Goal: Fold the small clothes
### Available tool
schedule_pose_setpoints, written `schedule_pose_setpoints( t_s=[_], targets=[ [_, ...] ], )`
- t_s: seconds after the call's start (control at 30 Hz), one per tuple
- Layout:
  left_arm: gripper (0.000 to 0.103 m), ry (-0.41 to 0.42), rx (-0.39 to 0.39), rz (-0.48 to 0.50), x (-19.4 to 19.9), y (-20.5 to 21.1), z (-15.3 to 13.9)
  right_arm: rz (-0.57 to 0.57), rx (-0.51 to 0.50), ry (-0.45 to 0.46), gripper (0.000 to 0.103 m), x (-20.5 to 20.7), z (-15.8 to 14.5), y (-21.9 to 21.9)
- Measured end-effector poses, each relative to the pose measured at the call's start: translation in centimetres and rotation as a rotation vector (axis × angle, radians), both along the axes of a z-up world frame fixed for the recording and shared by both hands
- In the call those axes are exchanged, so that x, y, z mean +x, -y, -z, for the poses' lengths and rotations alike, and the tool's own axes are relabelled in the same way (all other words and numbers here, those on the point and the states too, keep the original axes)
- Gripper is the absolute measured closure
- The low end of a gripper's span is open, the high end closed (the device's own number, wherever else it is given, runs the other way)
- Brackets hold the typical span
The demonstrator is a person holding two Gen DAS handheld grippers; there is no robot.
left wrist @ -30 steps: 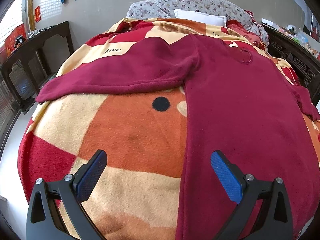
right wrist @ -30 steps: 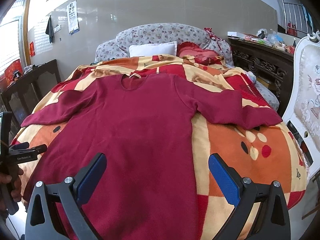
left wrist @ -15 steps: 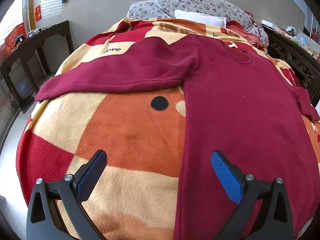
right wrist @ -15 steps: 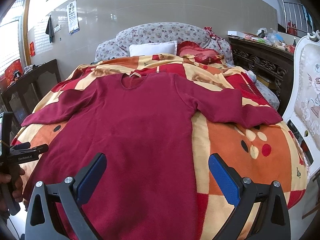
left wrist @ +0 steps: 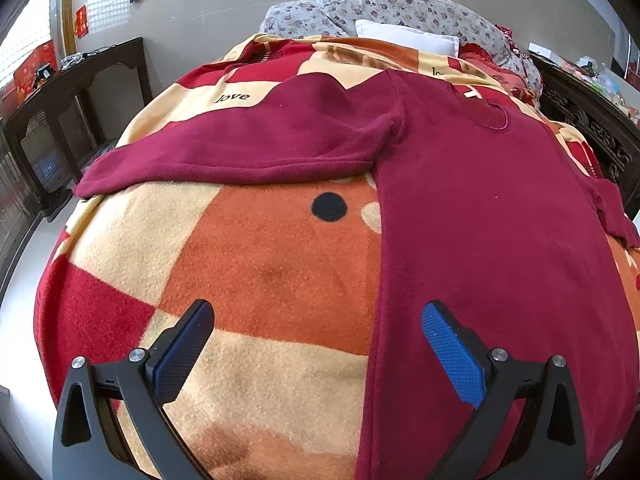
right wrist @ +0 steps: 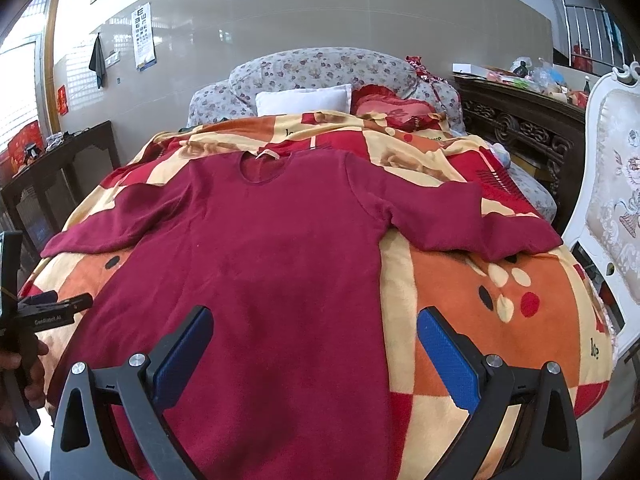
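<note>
A dark red long-sleeved top (right wrist: 272, 248) lies flat on the bed, collar away from me, both sleeves spread sideways. In the left wrist view the top (left wrist: 480, 220) fills the right side and its left sleeve (left wrist: 240, 152) stretches left. My left gripper (left wrist: 316, 344) is open and empty above the blanket, beside the top's left hem edge. My right gripper (right wrist: 314, 344) is open and empty above the lower part of the top. The left gripper also shows at the left edge of the right wrist view (right wrist: 40, 312).
The top lies on an orange, red and cream blanket (right wrist: 500, 300) over the bed. Pillows (right wrist: 304, 100) lie at the head. A dark wooden table (left wrist: 60, 100) stands left, a carved dark cabinet (right wrist: 520, 128) and a white chair (right wrist: 612, 180) right.
The left gripper has drifted slightly, so the blanket and top sit a little lower and nearer in its view. The right gripper has barely moved. Both stay open.
</note>
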State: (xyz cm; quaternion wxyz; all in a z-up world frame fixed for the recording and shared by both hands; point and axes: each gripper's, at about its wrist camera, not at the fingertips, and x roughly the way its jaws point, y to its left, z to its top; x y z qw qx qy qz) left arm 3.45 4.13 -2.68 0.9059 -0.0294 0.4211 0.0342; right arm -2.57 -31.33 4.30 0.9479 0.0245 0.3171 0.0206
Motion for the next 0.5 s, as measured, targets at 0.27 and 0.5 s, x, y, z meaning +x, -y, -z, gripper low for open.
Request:
schedule_pose_setpoints(
  t_s=[0.27, 0.5],
  targets=[
    [0.000, 0.033, 0.047, 0.012, 2.4, -0.6, -0.4, -0.001, -0.031, -0.006, 0.000, 4.2, 0.4, -0.7],
    [0.000, 0.022, 0.052, 0.009, 8.6, -2.8, -0.1, 0.031, -0.060, -0.097, 0.000, 10.9, 3.1, -0.5]
  ],
)
